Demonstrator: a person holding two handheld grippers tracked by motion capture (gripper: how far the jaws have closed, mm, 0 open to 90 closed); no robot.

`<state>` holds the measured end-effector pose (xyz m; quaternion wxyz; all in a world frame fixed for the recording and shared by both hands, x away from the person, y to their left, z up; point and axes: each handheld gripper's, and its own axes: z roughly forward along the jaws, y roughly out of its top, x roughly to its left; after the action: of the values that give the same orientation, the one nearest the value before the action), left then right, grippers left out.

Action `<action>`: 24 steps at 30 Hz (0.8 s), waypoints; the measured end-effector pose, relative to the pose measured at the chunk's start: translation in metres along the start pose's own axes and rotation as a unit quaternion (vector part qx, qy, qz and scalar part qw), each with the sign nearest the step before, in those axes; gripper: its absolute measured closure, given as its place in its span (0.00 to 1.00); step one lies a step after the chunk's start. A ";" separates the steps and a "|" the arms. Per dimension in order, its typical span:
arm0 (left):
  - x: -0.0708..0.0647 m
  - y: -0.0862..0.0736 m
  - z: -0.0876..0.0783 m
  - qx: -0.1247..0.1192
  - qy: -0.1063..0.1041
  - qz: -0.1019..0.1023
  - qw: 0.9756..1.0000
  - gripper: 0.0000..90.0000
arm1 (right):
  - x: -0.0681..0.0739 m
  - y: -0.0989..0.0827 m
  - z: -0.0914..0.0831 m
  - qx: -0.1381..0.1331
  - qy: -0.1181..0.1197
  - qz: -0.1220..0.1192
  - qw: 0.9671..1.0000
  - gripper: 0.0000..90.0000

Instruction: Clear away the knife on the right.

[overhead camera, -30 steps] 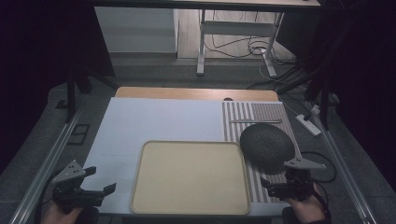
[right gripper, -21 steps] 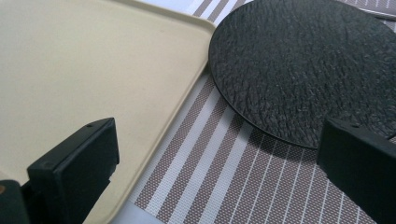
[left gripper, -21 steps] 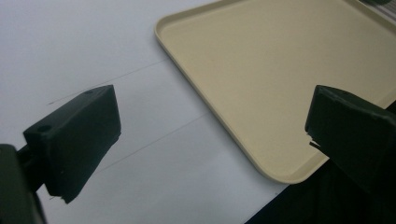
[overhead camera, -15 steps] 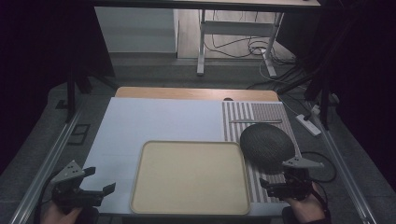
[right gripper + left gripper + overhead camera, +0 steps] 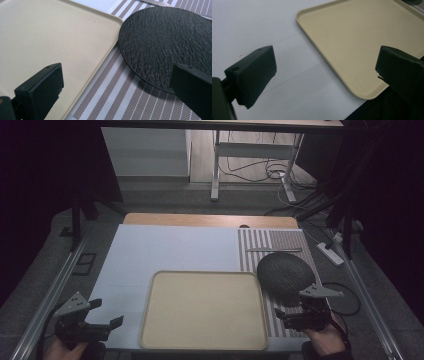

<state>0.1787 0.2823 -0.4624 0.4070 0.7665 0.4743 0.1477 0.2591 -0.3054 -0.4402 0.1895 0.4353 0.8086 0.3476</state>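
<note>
A beige tray [image 5: 205,310] lies on the white mat [image 5: 170,250] at the table's front centre. To its right, a black textured round plate [image 5: 285,272] rests on a striped placemat [image 5: 272,242]. My left gripper [image 5: 106,312] hovers open at the front left, just off the tray's left edge. In the left gripper view the gripper [image 5: 324,72] frames the tray's corner [image 5: 352,37]. My right gripper [image 5: 280,310] is open just in front of the plate. In the right gripper view the gripper [image 5: 117,85] spans the tray edge [image 5: 50,37] and the plate [image 5: 170,42].
A grey utensil [image 5: 274,250] lies across the placemat behind the plate. A bare wooden strip [image 5: 210,220] runs along the table's far edge. Metal rails [image 5: 55,290] flank the table. Cables and desk legs [image 5: 215,170] sit on the floor beyond.
</note>
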 end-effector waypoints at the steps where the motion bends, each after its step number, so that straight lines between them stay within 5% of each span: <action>1: 0.001 0.000 0.000 -0.001 -0.001 -0.001 1.000 0.03 | -0.001 0.000 0.000 -0.001 0.000 -0.001 1.000 0.00; 24: 0.000 0.000 0.001 0.003 0.003 0.001 1.000 0.03 | -0.009 0.014 0.013 -0.007 -0.003 -0.016 1.000 0.00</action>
<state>0.1794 0.2817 -0.4626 0.4032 0.7677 0.4755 0.1485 0.2796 -0.3020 -0.4388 0.2005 0.4226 0.8122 0.3485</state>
